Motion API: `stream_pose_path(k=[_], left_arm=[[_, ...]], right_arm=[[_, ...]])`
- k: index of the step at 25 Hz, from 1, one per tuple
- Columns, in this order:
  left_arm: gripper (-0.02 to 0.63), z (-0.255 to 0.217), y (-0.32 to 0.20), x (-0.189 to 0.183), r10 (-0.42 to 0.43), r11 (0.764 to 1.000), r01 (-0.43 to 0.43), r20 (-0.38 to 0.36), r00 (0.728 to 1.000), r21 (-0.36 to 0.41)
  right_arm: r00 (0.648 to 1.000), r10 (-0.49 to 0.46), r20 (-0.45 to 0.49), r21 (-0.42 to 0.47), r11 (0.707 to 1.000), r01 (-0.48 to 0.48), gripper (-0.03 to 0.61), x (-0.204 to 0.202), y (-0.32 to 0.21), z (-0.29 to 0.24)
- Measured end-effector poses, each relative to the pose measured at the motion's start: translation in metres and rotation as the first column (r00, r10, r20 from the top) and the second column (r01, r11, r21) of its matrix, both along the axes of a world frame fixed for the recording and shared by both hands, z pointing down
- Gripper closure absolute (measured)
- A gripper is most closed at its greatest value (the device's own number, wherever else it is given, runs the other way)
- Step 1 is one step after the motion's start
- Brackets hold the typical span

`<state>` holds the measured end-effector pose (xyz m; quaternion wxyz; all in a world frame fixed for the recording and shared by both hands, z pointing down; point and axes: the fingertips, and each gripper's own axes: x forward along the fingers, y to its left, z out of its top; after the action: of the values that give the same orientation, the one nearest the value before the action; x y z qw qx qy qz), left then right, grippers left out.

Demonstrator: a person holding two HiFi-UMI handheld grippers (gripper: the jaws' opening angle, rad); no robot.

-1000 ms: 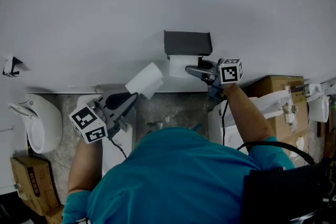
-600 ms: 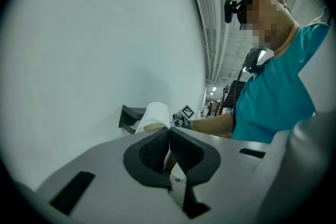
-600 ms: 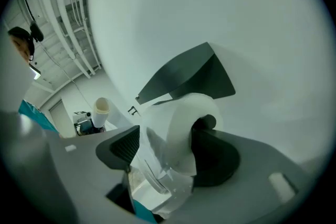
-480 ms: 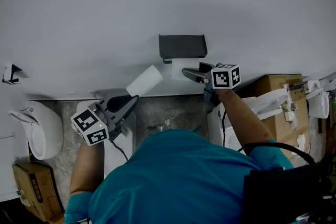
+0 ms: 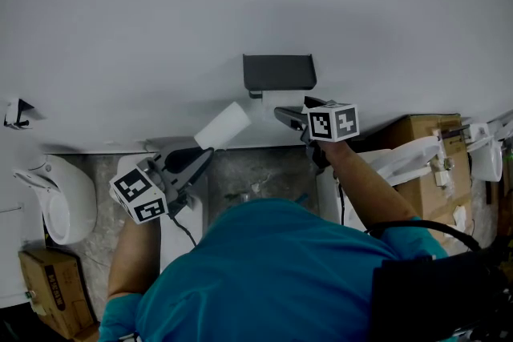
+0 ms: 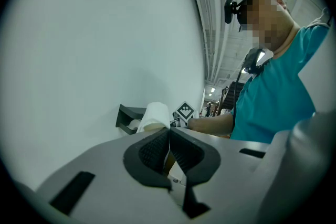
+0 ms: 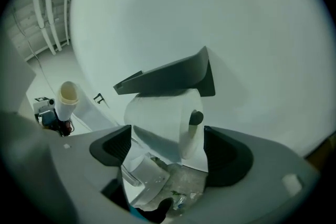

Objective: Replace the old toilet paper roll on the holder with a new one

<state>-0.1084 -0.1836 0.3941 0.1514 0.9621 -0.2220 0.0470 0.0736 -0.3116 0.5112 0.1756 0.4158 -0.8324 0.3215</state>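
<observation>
White toilet paper roll [image 7: 155, 113], thick, hangs on wall spindle under dark grey angular holder cover [image 7: 168, 78]. My right tongs [image 7: 167, 150] opening wide, that roll ahead between pads, no contact. My left tongs [image 5: 204, 153] clamped on second white roll with cardboard core [image 5: 222, 125], left of holder. Since a second ago: right tongs shifted left, tipped down; left tongs unchanged. Bare white wall [image 5: 160, 12] all round holder; cover overhangs roll top, underside open.

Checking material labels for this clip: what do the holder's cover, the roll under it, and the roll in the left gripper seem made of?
Holder cover: dark grey, matte, sharp edges; plastic or coated metal, unclear. Mounted roll: soft white paper, matte, no shine. Held roll: white paper round a tan, likely cardboard, core.
</observation>
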Motion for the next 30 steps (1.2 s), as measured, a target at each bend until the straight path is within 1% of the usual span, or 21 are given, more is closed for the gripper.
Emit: stream_pose_path(k=[4, 8, 12, 15, 17, 20, 22, 25, 27, 28, 30], left_arm=[[0.601, 0.0, 0.0, -0.001, -0.002, 1.0, 0.002, 0.0, 1.0, 0.0], [0.603, -0.006, -0.004, 0.0, 0.002, 1.0, -0.002, 0.001, 1.0, 0.015], [0.603, -0.027, -0.015, -0.001, 0.014, 0.998, -0.015, 0.02, 1.0, 0.058], [0.603, -0.063, -0.026, 0.002, 0.034, 0.991, -0.039, 0.043, 0.999, 0.127], [0.603, -0.094, -0.032, 0.006, 0.051, 0.982, -0.061, 0.06, 0.997, 0.181], [0.603, -0.141, -0.042, 0.017, 0.075, 0.961, -0.094, 0.082, 0.994, 0.26], [0.603, -0.172, -0.047, 0.03, 0.093, 0.941, -0.116, 0.086, 0.992, 0.317], [0.603, -0.217, -0.05, 0.062, 0.139, 0.905, -0.163, 0.087, 0.986, 0.393], [0.603, -0.235, -0.057, 0.081, 0.171, 0.89, -0.191, 0.085, 0.982, 0.414], [0.601, -0.238, -0.06, 0.087, 0.183, 0.887, -0.202, 0.084, 0.979, 0.415], [0.603, -0.232, -0.068, 0.092, 0.19, 0.894, -0.212, 0.095, 0.977, 0.396]], right_arm=[[0.997, -0.033, 0.067, 0.016, 0.999, 0.032, 0.172, 0.002, 0.01, -0.004], [0.995, -0.035, 0.097, 0.047, 0.998, 0.03, 0.172, 0.025, 0.026, -0.007], [0.995, 0.032, 0.095, 0.041, 0.998, -0.036, 0.172, 0.064, 0.04, 0.0], [0.991, 0.088, 0.1, 0.03, 0.995, -0.091, 0.172, 0.089, 0.048, 0.005], [0.988, 0.113, 0.105, 0.026, 0.993, -0.116, 0.172, 0.101, 0.053, 0.007], [0.983, 0.139, 0.118, 0.024, 0.99, -0.142, 0.172, 0.113, 0.058, 0.009], [0.981, 0.152, 0.123, 0.023, 0.988, -0.155, 0.172, 0.122, 0.061, 0.01], [0.978, 0.163, 0.131, 0.02, 0.986, -0.167, 0.172, 0.136, 0.062, 0.01], [0.977, 0.167, 0.133, 0.018, 0.985, -0.171, 0.172, 0.143, 0.06, 0.01], [0.977, 0.169, 0.133, 0.019, 0.985, -0.173, 0.172, 0.143, 0.061, 0.009], [0.976, 0.171, 0.132, 0.023, 0.984, -0.175, 0.172, 0.14, 0.065, 0.008]])
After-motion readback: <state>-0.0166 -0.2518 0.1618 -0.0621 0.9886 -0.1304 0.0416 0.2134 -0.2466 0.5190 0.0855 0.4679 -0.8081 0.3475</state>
